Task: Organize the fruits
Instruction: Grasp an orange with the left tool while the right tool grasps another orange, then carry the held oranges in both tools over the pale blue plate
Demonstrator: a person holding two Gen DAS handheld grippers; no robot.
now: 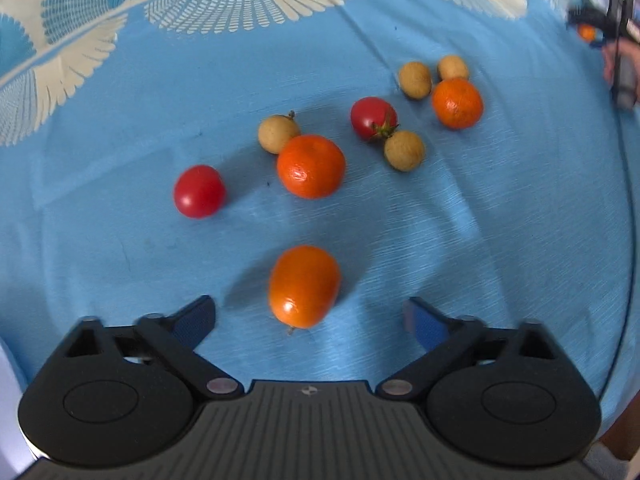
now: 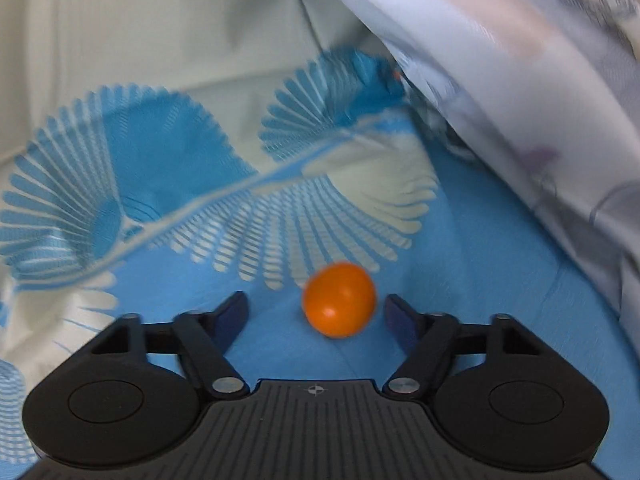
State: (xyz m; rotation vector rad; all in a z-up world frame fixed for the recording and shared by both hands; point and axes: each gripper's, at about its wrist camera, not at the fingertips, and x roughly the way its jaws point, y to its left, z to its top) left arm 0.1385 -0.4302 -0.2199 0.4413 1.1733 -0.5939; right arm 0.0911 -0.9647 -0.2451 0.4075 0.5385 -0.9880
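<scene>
Left gripper (image 1: 310,316) nearest the lens, jaws spread wide, nothing held. Right gripper (image 2: 316,312) likewise released, jaws apart.

Blue cloth (image 1: 120,240) under everything, cream fan print along far edge. Pale curtain (image 2: 520,80) hanging at right of right wrist view, blurred.

Near orange (image 1: 304,286) straight ahead of left gripper, between the finger lines, just beyond the tips; long axis roughly along the gripper's forward line, stem end toward camera. Not touching either pad.

Middle orange (image 1: 311,167) farther on, touching a longan (image 1: 278,134). Far orange (image 1: 457,103) off to right, just beside two longans (image 1: 415,79). Two tomatoes: one left (image 1: 199,191), one with calyx (image 1: 373,117) touching a fourth longan (image 1: 404,150).

Small orange fruit (image 2: 339,300) ahead of right gripper, nearer the right-hand finger, apart from both, well away from the main cluster. Motion blur; contact with cloth not certain.

Judgement: each gripper lined up on its own fruit; for the left, straight advance then closing across the short axis looks called for. Round fruit likely to roll if nudged off-centre.
</scene>
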